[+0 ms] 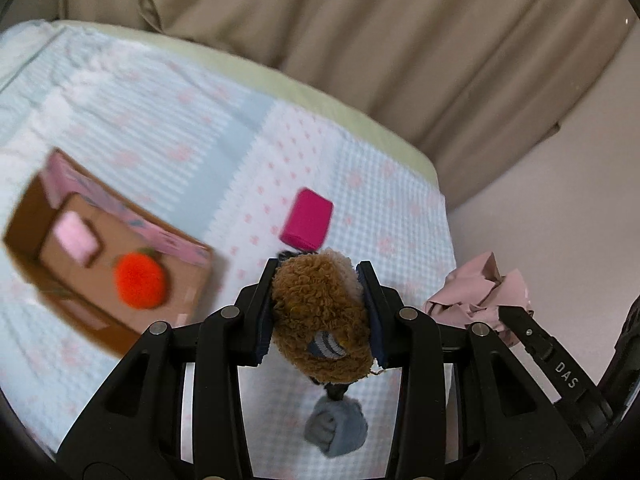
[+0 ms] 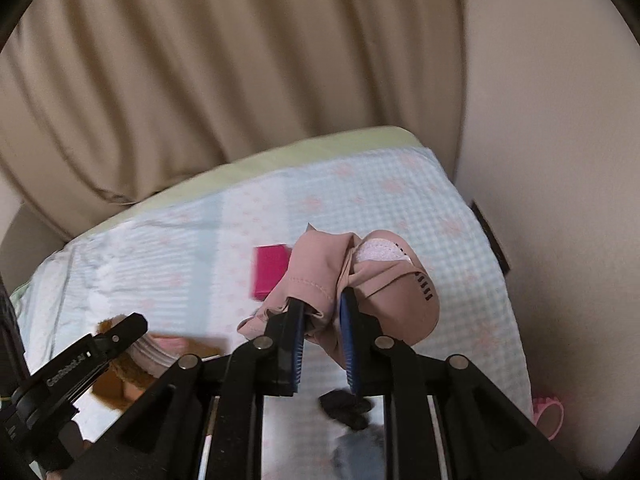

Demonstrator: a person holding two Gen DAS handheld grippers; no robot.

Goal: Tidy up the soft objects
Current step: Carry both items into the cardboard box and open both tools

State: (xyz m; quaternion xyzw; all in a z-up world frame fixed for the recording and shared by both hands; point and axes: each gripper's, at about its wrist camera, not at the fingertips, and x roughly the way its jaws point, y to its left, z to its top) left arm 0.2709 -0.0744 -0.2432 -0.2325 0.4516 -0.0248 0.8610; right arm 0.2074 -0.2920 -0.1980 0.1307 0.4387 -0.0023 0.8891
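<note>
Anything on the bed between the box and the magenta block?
Nothing: in the left wrist view only bare bedspread lies between the box and the magenta block.

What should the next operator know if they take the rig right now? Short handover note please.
Left gripper: shut on the brown plush toy, held above the bed.
Right gripper: shut on the pink garment, also off the bed.
Cardboard box: holds a light pink block and an orange plush ball.
Left on the bed: magenta block, grey sock, a dark item.
Remaining: place both held items, then the loose ones.
</note>
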